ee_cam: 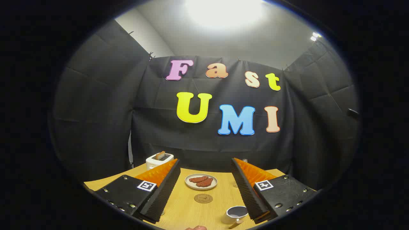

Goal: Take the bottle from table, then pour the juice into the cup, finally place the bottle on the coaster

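We are looking over a wooden table (188, 210); gripper (204, 171) hovering, jaws gaping wide, gripping nothing. Toaster (159, 160) sitting beyond the left finger, plate (201, 181) between fingers, cup (235, 214) touching the right finger, coaster (203, 198) lying near it; bottle's whereabouts: cannot tell

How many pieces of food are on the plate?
2: two reddish-brown meat slices lie side by side, touching, on the round white plate, beyond the round brown coaster and between the open gripper fingers. Any beneath would be hidden.
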Available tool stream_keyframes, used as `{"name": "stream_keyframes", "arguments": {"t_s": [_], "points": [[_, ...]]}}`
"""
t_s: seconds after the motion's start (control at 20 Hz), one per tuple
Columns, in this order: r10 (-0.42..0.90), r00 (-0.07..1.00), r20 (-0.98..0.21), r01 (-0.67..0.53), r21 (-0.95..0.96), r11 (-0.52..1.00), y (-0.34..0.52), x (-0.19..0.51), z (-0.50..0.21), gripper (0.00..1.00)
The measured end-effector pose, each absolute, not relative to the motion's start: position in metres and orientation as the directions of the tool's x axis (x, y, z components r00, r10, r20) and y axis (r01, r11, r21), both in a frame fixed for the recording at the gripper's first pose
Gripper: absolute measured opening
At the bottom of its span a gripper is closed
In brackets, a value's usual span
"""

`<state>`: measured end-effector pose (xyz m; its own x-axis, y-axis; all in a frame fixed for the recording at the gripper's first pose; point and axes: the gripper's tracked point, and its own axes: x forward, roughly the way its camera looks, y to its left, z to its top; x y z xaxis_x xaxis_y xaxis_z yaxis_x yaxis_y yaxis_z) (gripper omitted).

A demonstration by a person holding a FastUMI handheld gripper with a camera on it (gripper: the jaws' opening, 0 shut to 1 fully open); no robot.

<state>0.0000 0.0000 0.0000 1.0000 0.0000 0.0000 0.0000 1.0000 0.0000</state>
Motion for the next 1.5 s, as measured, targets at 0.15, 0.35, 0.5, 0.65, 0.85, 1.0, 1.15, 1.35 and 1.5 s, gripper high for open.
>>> {"name": "stream_keyframes", "arguments": {"t_s": [0.15, 0.35, 0.5, 0.65, 0.85, 1.0, 1.15, 1.35, 1.5], "points": [[-0.007, 1.0, 0.016, 0.007, 0.003, 1.0, -0.003, 0.001, 0.006, 0.97], [-0.008, 1.0, 0.026, 0.008, 0.015, 1.0, -0.005, 0.001, 0.009, 0.97], [-0.011, 1.0, 0.019, 0.01, 0.016, 1.0, -0.007, 0.002, 0.007, 0.97], [-0.01, 1.0, 0.022, 0.009, 0.019, 1.0, -0.007, 0.002, 0.009, 0.97], [-0.011, 0.999, 0.034, 0.01, 0.021, 1.0, -0.006, 0.003, 0.011, 0.97], [-0.008, 0.999, 0.033, 0.007, 0.017, 1.0, -0.003, 0.003, 0.009, 0.97], [0.001, 0.999, 0.045, -0.003, 0.031, 1.0, 0.003, 0.005, 0.007, 0.97], [0.019, 0.999, 0.04, -0.021, 0.039, 0.999, 0.017, 0.007, -0.007, 0.97], [0.027, 0.999, 0.032, -0.029, 0.059, 0.998, 0.03, 0.009, -0.023, 0.97]]}}
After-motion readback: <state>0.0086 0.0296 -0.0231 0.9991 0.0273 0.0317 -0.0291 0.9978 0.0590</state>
